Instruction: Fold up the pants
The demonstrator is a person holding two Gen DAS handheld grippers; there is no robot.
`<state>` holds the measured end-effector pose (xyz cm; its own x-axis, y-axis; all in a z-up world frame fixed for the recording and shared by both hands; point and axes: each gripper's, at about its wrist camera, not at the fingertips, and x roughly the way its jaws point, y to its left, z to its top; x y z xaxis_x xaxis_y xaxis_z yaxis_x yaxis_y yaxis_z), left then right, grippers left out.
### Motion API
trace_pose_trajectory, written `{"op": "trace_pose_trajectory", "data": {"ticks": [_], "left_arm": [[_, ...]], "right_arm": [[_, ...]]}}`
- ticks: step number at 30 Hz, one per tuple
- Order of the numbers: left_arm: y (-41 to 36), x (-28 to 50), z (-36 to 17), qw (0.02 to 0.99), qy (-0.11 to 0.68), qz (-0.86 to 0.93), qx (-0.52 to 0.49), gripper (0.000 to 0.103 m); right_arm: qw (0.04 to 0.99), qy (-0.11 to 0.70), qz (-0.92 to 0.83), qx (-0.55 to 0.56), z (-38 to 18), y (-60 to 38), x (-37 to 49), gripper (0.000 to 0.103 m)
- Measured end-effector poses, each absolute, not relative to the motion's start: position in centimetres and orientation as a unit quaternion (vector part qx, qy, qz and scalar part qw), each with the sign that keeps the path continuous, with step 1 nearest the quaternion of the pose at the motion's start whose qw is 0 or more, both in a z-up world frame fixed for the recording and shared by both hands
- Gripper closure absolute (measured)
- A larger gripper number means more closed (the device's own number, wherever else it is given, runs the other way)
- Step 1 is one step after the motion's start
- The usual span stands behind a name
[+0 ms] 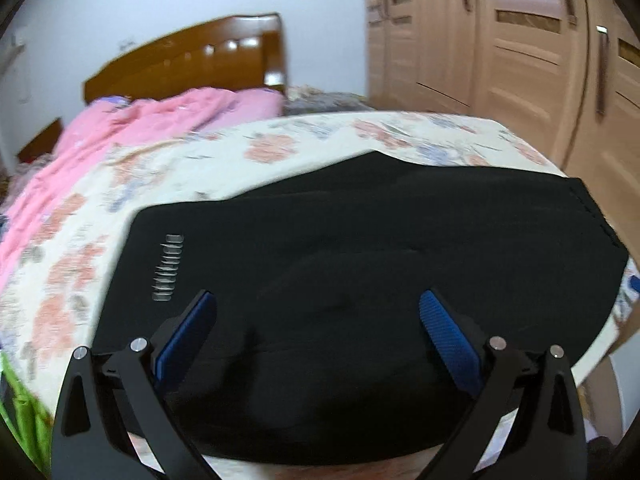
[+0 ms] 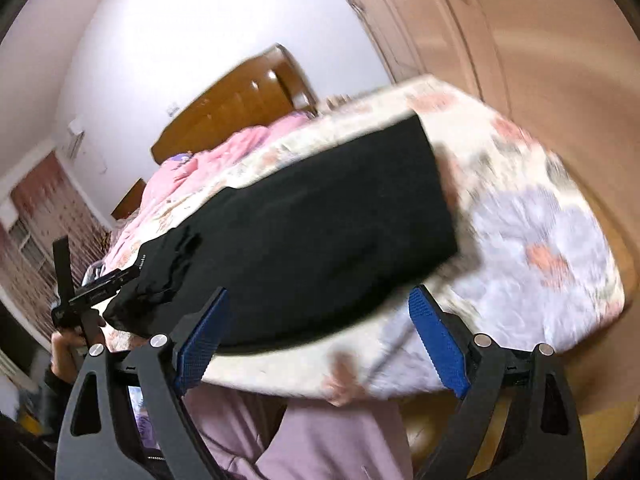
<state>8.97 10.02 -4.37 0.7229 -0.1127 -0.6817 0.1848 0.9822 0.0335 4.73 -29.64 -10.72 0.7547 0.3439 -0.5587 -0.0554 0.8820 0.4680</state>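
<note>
Black pants (image 1: pixel 340 272) lie folded into a wide rectangle on the floral bedsheet (image 1: pixel 280 148), with a line of silver print near their left edge. My left gripper (image 1: pixel 318 304) is open just above the near part of the pants, holding nothing. In the right wrist view the pants (image 2: pixel 312 240) lie across the bed corner. My right gripper (image 2: pixel 320 300) is open and empty over the pants' near edge. The left gripper (image 2: pixel 92 292) shows at the pants' left end there.
A pink blanket (image 1: pixel 132 132) is bunched by the wooden headboard (image 1: pixel 192 60). Wooden wardrobe doors (image 1: pixel 500 40) stand at the right. The bed's corner and edge (image 2: pixel 560 280) drop off at the right. The person's pink-clad legs (image 2: pixel 320 440) are below the bed edge.
</note>
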Motion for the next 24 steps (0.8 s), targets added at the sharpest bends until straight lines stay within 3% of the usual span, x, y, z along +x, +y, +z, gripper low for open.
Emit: {"op": "trace_pose_trajectory", "data": {"ticks": [4,24], "left_arm": [[8.9,9.9,-7.4,0.909,0.404,-0.084,0.051,0.001],[9.3,9.7,-8.3,0.913,0.394,-0.095,0.051,0.001]], "right_arm": [[0.916,0.32,0.114,0.214,-10.3,-29.6,4.9,0.016],[0.876,0.372,0.076,0.297,-11.6,-32.7,7.9,0.016]]}}
